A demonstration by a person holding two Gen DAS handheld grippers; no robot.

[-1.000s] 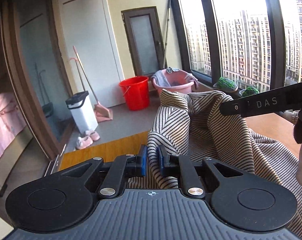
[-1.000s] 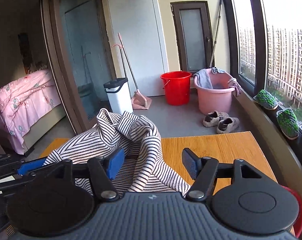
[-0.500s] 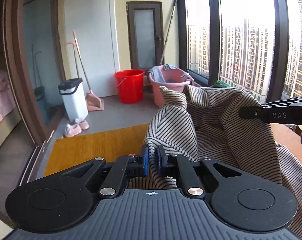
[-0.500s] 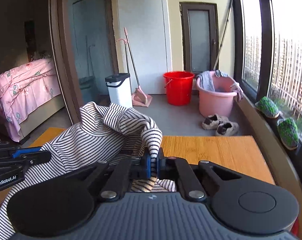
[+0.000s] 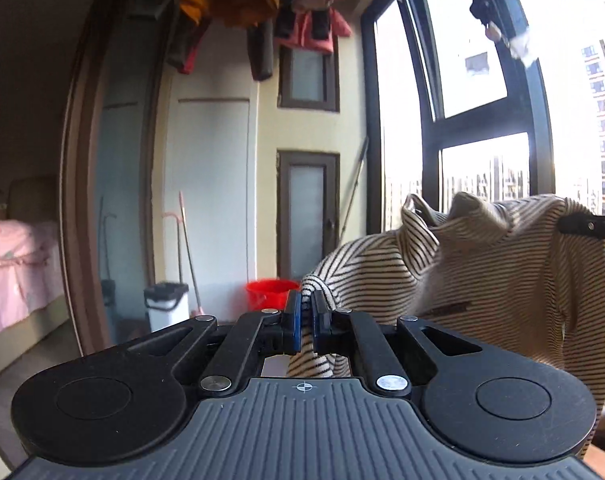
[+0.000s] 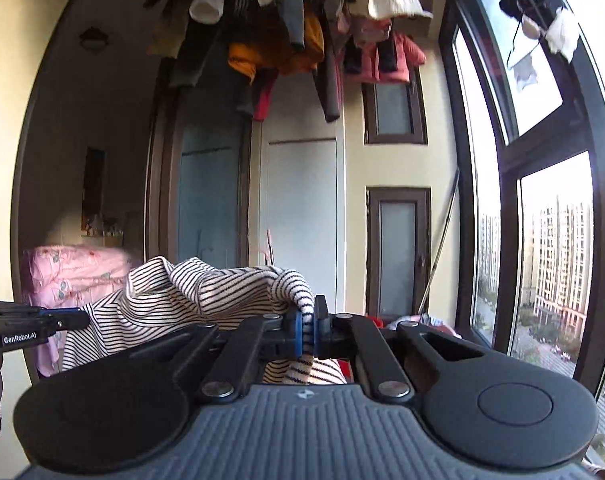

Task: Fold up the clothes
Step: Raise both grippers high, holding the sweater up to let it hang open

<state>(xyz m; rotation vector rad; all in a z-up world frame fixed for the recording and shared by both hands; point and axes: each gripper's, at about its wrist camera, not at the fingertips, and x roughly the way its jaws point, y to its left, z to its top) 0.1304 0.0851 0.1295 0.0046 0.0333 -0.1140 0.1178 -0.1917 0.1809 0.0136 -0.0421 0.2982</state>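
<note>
Up in the air between the two tools hangs the striped sweater [image 5: 502, 280], cream with thin dark stripes, stretched sideways with its collar standing up in the middle and its body drooping below the held edges. At its left end the left tongs [image 5: 306, 312] are pinched nearly closed on a fold of the fabric, the blue pads pressing the cloth from both sides. At its right end the right tongs [image 6: 308, 322] are likewise clamped tight on another bunch of the same garment, stripes showing between the pads and spilling down beneath them. In the left wrist view the other tool's black finger shows at the far right edge, against the sweater's upper edge; in the right wrist view the left tool, lettered GenRobot.AI, enters from the left beside the cloth. Farther off, a red bucket [image 5: 268, 294] sits on the floor behind the left tongs, with a white bin [image 5: 167, 307] to its left and a broom handle [image 5: 188, 252] leaning on the wall. Overhead, hanging laundry [image 6: 294, 32] crowds the ceiling. A pink-covered bed [image 6: 74, 272] lies at far left, and tall windows [image 6: 554, 240] fill the right side, showing apartment blocks outside.
</note>
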